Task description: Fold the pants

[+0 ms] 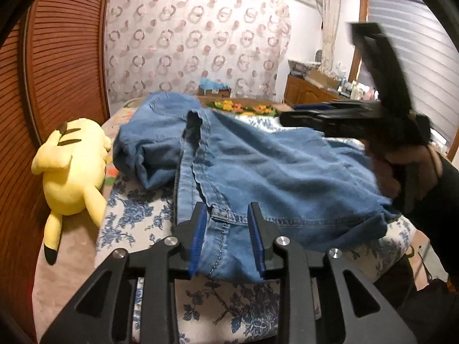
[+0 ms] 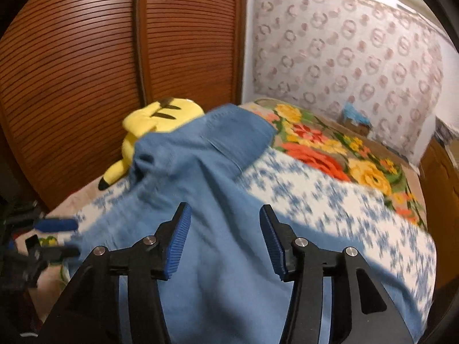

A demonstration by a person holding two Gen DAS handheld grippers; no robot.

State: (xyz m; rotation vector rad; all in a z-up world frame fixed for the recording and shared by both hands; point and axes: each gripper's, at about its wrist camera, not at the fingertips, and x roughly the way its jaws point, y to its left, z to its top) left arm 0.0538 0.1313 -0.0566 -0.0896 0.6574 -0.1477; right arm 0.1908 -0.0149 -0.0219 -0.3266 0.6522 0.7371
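Left hand-held gripper [image 1: 228, 238]: jaws part-open, straddling the waistband hem of the blue denim pants [image 1: 258, 166], pads not pressing. Right hand-held gripper [image 2: 225, 242]: wide open, empty, over the cloth. Pants lie bunched on the blue-floral bed [image 2: 330, 200], probably released for regrasping. Yellow plush toy [image 1: 71, 169] beyond.

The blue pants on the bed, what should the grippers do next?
Probably draw the left hand-held gripper back off the blue pants: its pads stand apart, the waistband lies loose between them, and the right hand-held gripper is open too.
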